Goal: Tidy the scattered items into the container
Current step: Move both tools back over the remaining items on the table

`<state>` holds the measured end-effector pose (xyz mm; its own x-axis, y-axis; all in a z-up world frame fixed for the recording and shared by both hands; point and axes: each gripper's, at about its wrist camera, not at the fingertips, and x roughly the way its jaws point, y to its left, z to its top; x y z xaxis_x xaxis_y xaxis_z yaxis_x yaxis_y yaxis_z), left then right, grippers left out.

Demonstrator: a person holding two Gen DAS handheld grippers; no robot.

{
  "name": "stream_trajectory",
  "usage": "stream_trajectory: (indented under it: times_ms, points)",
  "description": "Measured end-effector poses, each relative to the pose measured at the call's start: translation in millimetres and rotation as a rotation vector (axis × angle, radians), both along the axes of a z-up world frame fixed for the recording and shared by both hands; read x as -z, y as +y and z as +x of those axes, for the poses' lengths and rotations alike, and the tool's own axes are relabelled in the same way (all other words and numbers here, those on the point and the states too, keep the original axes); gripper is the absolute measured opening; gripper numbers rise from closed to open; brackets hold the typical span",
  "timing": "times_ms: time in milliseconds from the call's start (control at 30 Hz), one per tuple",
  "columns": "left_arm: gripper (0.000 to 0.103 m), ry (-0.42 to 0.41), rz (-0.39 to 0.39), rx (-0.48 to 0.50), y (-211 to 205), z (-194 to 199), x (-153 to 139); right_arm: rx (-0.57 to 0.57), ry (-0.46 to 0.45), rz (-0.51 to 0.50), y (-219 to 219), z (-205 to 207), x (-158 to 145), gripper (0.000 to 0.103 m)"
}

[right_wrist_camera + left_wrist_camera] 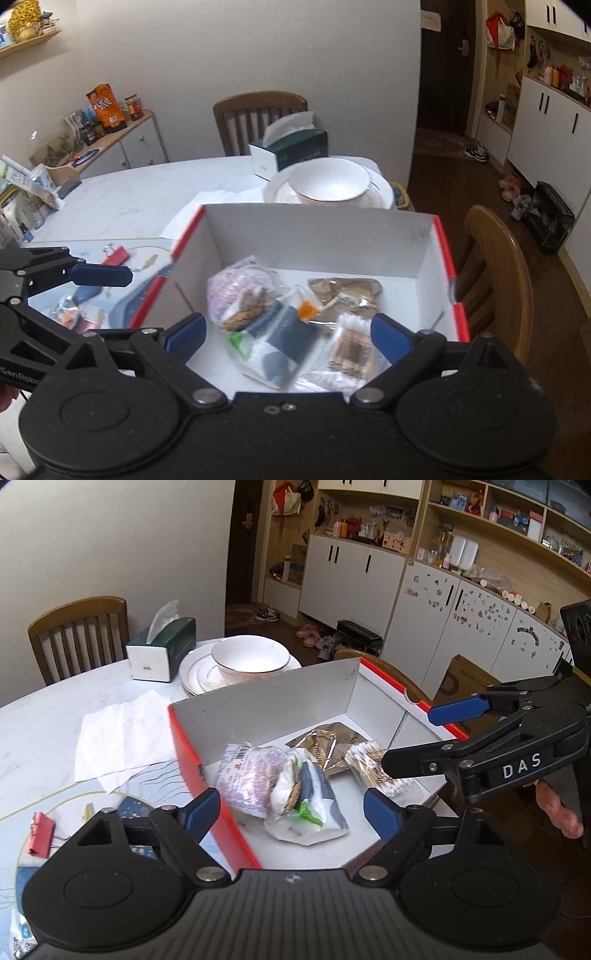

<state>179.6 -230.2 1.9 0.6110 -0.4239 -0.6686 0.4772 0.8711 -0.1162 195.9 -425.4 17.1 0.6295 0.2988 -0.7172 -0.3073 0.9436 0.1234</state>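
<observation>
A red-rimmed white cardboard box [258,705] [317,229] holds a purple-printed packet [247,771] [236,284], a white and blue snack bag [314,805] [280,343], a brown foil sachet [325,742] [347,291] and a pack of cotton swabs [373,768] [351,350]. My left gripper [291,812] is open and empty over the box's near-left rim. My right gripper [288,336] is open and empty above the box; it shows at the right in the left wrist view [410,734]. A red binder clip [40,830] [118,254] and a small packet [70,310] lie on the table left of the box.
A white bowl [251,657] [328,184] sits on stacked plates behind the box, next to a green tissue box [162,650] [291,147]. White paper sheets [122,734] lie left of the box. Wooden chairs [498,280] stand at the far side and the right.
</observation>
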Motion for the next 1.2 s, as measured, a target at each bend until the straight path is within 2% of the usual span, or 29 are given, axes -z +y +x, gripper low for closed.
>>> stream_trajectory:
  times_ms: [67, 400, 500, 900, 1200]
  points:
    - [0.089, -0.008, -0.002, -0.007, 8, -5, -2, -0.016, -0.01, 0.007, 8, -4, -2, 0.097]
    - [0.09, -0.037, -0.019, -0.044, 66, -33, -3, -0.058, -0.029, 0.006, 61, -20, -5, 0.101]
    - [0.103, -0.036, -0.021, -0.057, 88, -41, -1, -0.06, -0.018, 0.015, 79, -25, -5, 0.102]
    - [0.103, -0.017, 0.001, -0.097, 178, -72, 15, -0.103, -0.008, -0.008, 170, -48, 4, 0.102]
    - [0.103, 0.001, 0.032, -0.08, 224, -89, 38, -0.133, 0.025, -0.034, 228, -52, 18, 0.102]
